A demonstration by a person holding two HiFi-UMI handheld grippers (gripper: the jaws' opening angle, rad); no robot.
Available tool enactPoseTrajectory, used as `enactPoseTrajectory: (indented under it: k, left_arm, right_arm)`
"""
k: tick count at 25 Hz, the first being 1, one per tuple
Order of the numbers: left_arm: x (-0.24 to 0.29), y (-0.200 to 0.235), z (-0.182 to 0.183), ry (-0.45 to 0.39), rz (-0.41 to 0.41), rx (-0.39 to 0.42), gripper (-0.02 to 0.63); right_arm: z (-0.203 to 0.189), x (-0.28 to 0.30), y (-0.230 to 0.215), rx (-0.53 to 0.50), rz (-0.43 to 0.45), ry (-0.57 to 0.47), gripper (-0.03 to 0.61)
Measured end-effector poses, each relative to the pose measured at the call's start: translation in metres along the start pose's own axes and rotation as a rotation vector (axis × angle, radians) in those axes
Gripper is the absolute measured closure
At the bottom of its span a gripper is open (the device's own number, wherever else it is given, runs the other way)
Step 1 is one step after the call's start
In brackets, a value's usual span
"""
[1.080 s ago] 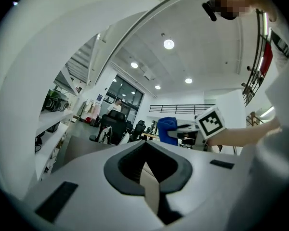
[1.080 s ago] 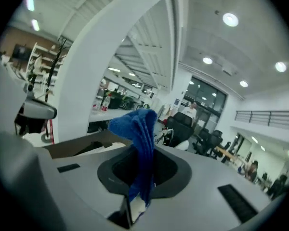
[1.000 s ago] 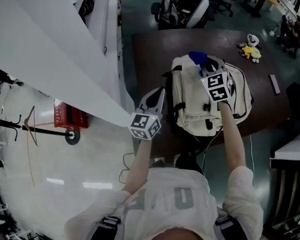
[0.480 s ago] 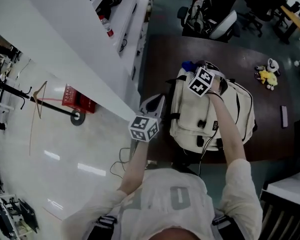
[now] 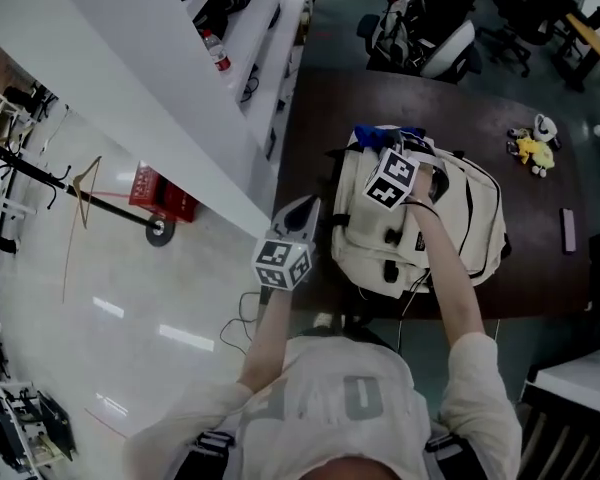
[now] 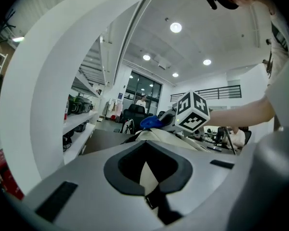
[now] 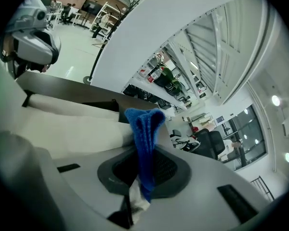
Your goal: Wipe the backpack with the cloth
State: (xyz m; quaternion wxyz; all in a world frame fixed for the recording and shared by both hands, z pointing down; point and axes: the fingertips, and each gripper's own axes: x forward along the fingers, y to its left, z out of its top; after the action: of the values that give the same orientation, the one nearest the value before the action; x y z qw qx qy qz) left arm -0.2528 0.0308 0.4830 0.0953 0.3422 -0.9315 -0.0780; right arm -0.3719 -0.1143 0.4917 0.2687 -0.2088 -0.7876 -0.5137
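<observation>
As the right tool point(image 7: 143, 177) is clamped on cloth point(image 7: 144, 124) and the left tool point(image 6: 147, 172) closed empty, the backpack point(image 5: 465, 218) may be shoved.

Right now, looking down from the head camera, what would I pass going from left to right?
red crate → left gripper → backpack → yellow toy → small dark flat object
</observation>
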Motion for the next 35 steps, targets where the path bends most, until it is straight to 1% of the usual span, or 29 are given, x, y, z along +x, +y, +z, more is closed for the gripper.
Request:
enactPoseTrajectory:
  k: [4,7,9,12,14,16,18,22,24,28,31,35]
  left_arm:
    - [-0.018,-0.016,0.002,-0.018,-0.057,0.007,0.609]
    - [-0.034,-0.022,0.0,-0.043,-0.082,-0.031,0.609]
    - [-0.042,-0.024,-0.008,-0.047,-0.092,-0.054,0.609]
    - [-0.051,-0.028,-0.019,-0.043,-0.099,-0.093,0.609]
    - [-0.054,-0.035,-0.021,-0.035,-0.114,-0.094,0.609]
    - [-0.056,-0.044,-0.022,-0.029,-0.134,-0.076,0.609]
    - [-0.057,-0.048,-0.022,-0.03,-0.131,-0.072,0.609]
    - [-0.063,-0.052,-0.018,-0.052,-0.087,-0.073,0.609]
    - [-0.067,-0.058,-0.017,-0.057,-0.067,-0.071,0.609]
    - [-0.079,-0.078,-0.02,-0.043,-0.059,-0.038,0.609]
    - [-0.087,-0.089,-0.019,-0.046,-0.042,-0.023,0.609]
    - [-0.095,-0.1,-0.017,-0.065,-0.011,-0.013,0.609]
  right_arm:
    - [0.007,-0.026,0.031,-0.017,0.004,0.019,0.537]
    - [0.006,-0.045,0.051,-0.039,-0.024,0.066,0.537]
    - [0.002,-0.056,0.058,-0.023,-0.031,0.088,0.537]
    - [0.001,-0.071,0.076,0.018,-0.007,0.087,0.537]
    - [0.002,-0.081,0.09,0.023,-0.004,0.08,0.537]
    - [0.001,-0.091,0.106,0.025,0.008,0.074,0.537]
    - [0.002,-0.098,0.126,0.023,0.037,0.06,0.537]
    - [0.012,-0.112,0.167,-0.004,0.11,0.005,0.537]
    - [0.016,-0.121,0.184,0.002,0.146,-0.025,0.537]
    - [0.011,-0.136,0.215,0.021,0.198,-0.057,0.537]
    - [0.006,-0.147,0.238,0.078,0.263,-0.09,0.537]
    - [0.002,-0.166,0.254,0.196,0.358,-0.157,0.537]
